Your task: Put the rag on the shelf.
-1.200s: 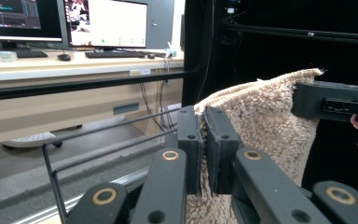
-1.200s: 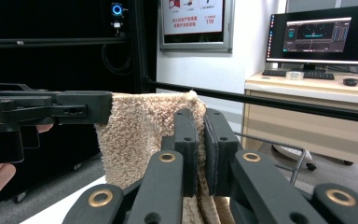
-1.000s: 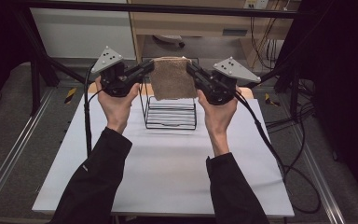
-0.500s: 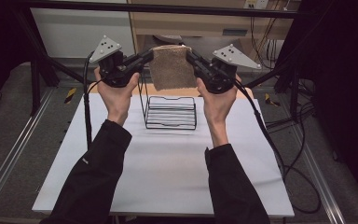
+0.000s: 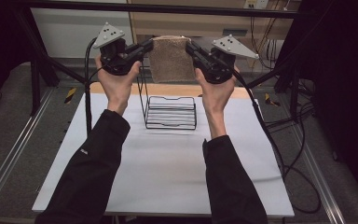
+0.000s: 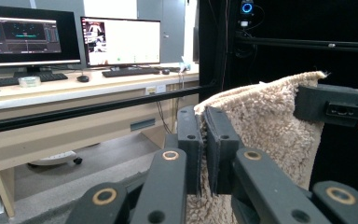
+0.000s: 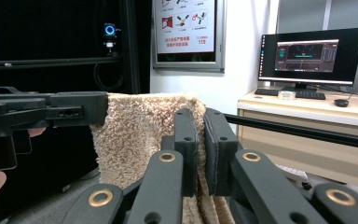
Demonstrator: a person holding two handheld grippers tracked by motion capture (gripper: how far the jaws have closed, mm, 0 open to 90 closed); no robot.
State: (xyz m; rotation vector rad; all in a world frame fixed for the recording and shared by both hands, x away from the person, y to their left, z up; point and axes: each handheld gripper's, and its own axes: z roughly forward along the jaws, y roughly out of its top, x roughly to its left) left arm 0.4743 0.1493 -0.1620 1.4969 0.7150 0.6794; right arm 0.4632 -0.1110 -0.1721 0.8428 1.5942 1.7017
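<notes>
A beige fluffy towel (image 5: 169,58) hangs stretched between my two grippers, high above the black wire rack (image 5: 171,112) on the white table (image 5: 168,168). My left gripper (image 5: 148,45) is shut on the towel's upper left corner, and my right gripper (image 5: 189,46) is shut on its upper right corner. In the left gripper view the left gripper (image 6: 204,126) pinches the towel (image 6: 270,126) edge, with the other gripper's jaws at the far corner. In the right gripper view the right gripper (image 7: 200,126) clamps the towel (image 7: 137,135) the same way.
The wire rack stands at the table's middle back, in front of a wooden strip (image 5: 121,87). Black frame bars (image 5: 158,8) cross overhead behind the towel. Desks with monitors (image 6: 121,41) lie beyond the frame. Cables (image 5: 279,154) trail off the table's right side.
Both hands have risen and moved away from me, lifting the towel higher above the rack. Both grips have stayed shut on its corners.
</notes>
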